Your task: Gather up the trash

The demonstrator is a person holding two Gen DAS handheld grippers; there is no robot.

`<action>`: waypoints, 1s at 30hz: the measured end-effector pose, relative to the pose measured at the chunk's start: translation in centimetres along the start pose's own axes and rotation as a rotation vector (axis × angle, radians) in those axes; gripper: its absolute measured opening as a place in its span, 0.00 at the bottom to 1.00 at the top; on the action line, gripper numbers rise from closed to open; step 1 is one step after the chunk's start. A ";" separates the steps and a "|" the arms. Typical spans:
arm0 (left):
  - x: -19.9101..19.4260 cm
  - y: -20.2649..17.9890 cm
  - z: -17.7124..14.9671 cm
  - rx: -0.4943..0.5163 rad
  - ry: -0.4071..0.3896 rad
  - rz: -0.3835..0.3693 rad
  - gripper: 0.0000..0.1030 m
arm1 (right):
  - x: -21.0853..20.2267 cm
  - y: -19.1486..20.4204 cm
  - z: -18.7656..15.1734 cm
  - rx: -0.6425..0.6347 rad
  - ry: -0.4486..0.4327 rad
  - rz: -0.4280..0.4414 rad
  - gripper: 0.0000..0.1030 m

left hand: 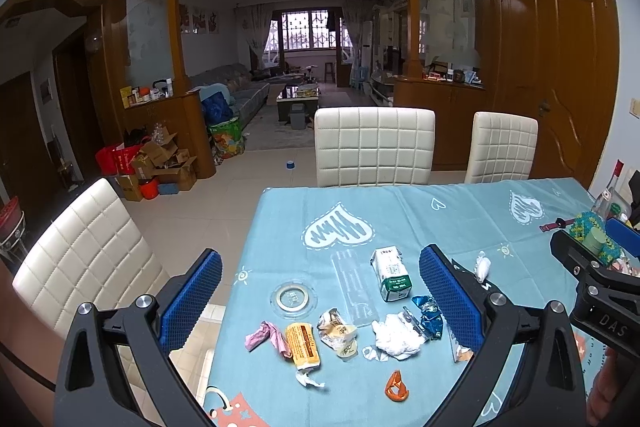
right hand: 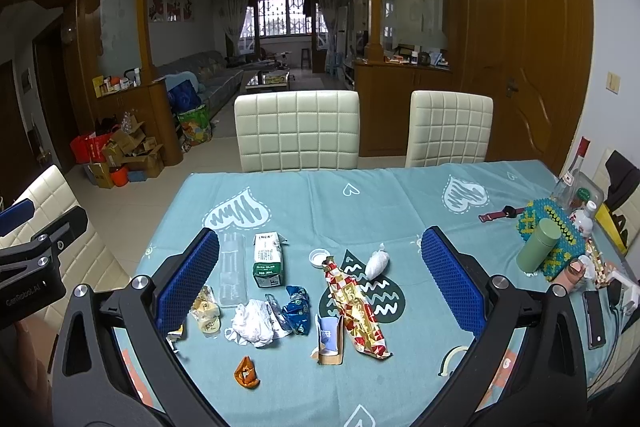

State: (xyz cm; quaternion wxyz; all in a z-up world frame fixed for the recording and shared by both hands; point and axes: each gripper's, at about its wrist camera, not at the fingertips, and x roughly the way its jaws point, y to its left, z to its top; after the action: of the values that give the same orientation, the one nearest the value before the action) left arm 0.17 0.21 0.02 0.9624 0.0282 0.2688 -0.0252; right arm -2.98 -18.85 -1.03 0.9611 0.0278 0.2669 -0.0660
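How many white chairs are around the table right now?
3: two chairs stand side by side at the far edge, one centred and one further right; a third sits along the left side. Others may be hidden.

Materials / finish
Tablecloth (right hand: 384, 195) matt cloth; milk carton (right hand: 269, 259) printed card; red-gold wrapper (right hand: 358, 311) glossy foil; gripper fingers (right hand: 188, 279) blue dimpled pads, matt black frames; chairs (right hand: 298, 131) quilted leather-look.

The left gripper (left hand: 320, 303) is held level with its two blue-padded fingers spread wide apart, nothing between them; the right gripper (right hand: 320, 291) is posed the same way, jaws fully apart and empty; the two sit side by side, each one's black frame showing at the edge of the other's view; part of a hand (left hand: 604, 391) shows beneath the right gripper's body.
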 end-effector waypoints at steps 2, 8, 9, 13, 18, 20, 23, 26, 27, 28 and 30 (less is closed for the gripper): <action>0.0 -0.1 -0.1 -0.001 0.000 0.001 0.94 | 0.0 0.0 0.0 0.000 -0.001 0.000 0.97; 0.1 -0.2 -0.1 -0.001 -0.003 0.005 0.94 | 0.0 0.0 0.0 0.000 0.000 0.000 0.97; 0.1 -0.2 -0.1 0.000 -0.003 0.004 0.94 | 0.0 0.0 0.0 0.001 0.000 0.000 0.97; 0.2 -0.4 -0.1 0.003 0.001 0.002 0.94 | 0.0 0.0 0.0 0.001 -0.001 -0.001 0.97; 0.2 -0.4 -0.1 0.004 0.002 0.002 0.94 | 0.0 -0.1 0.1 0.001 0.000 -0.002 0.97; 0.2 -0.4 -0.1 0.003 0.003 0.001 0.94 | 0.0 -0.1 0.1 0.002 0.000 0.000 0.97; 0.3 -0.5 -0.1 0.004 0.007 -0.001 0.94 | 0.1 -0.1 0.1 0.002 0.000 0.000 0.97; 0.3 -0.5 0.0 0.003 0.006 -0.002 0.94 | 0.1 -0.1 0.1 0.002 0.000 0.000 0.97; 0.3 -0.5 0.0 0.003 0.005 -0.003 0.94 | 0.1 -0.1 0.1 0.002 0.001 0.000 0.97; 0.3 -0.5 0.0 0.002 0.005 -0.004 0.94 | 0.1 -0.1 0.1 0.002 0.000 0.000 0.97; 0.3 -0.5 0.0 0.002 0.005 -0.006 0.94 | 0.1 -0.1 0.2 0.001 -0.001 -0.003 0.97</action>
State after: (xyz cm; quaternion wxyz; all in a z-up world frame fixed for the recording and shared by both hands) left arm 0.38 -0.33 -0.20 0.9617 0.0284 0.2711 -0.0282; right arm -2.83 -18.99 -0.92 0.9610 0.0278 0.2666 -0.0677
